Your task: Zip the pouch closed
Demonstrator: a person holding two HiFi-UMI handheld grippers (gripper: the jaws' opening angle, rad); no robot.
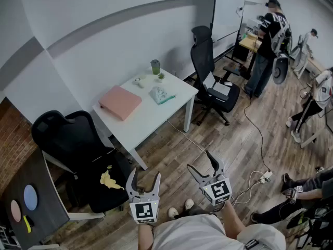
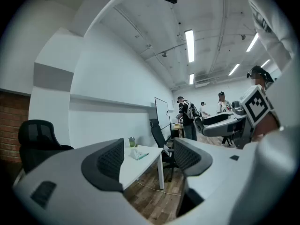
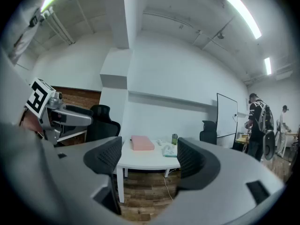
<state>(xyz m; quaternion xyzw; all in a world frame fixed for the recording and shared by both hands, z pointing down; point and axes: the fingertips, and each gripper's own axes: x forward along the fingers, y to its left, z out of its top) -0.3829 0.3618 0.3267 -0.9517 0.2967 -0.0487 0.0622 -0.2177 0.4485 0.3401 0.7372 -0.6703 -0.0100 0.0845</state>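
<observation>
Across the wooden floor, a white table (image 1: 151,116) bears the pale pouch (image 1: 160,95) (untouched, we judge). Our left gripper (image 1: 145,175) and right gripper (image 1: 200,161) hang spread and empty, well apart from it, so we have all the zipping yet to do.

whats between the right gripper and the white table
In the head view, only wood floor with a thin cable crossing it separates the right gripper from the white table. Its jaws stand open and empty.
</observation>
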